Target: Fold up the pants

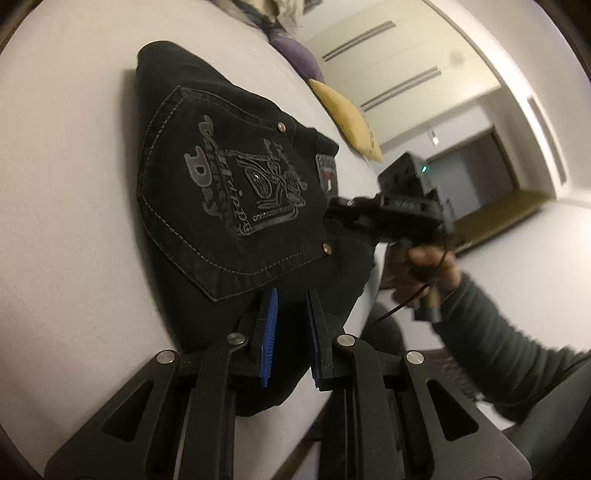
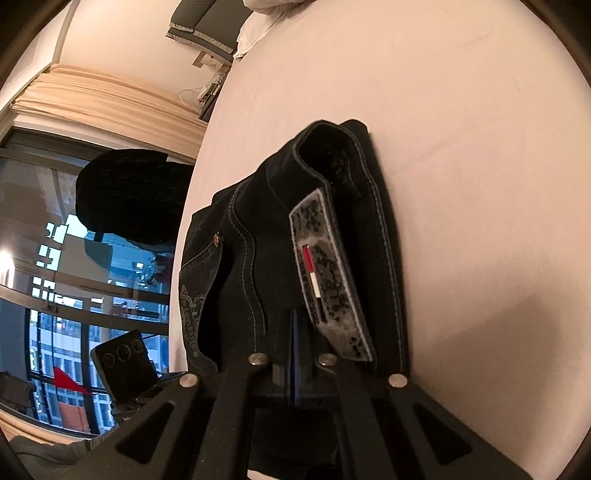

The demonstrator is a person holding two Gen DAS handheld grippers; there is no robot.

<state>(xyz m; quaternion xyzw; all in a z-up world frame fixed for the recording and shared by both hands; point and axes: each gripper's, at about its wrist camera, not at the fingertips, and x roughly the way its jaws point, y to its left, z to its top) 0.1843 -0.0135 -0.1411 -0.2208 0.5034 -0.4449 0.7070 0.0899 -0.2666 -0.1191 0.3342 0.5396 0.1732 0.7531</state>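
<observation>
The black jeans (image 1: 221,206) lie folded in a compact stack on the white bed (image 1: 74,184), back pocket with grey print facing up. My left gripper (image 1: 290,306) is open, its blue pads just above the near edge of the stack, holding nothing. My right gripper (image 1: 343,214) shows in the left wrist view at the waistband end. In the right wrist view it (image 2: 295,325) is shut on the waistband of the jeans (image 2: 332,206) beside the grey brand patch (image 2: 328,277), lifting that edge slightly off the sheet.
A yellow cushion (image 1: 347,118) and a purple one (image 1: 295,55) lie at the far side of the bed. The bed edge runs beside my right hand (image 1: 424,269). A large window (image 2: 74,277) and a pillow (image 2: 258,26) show in the right wrist view.
</observation>
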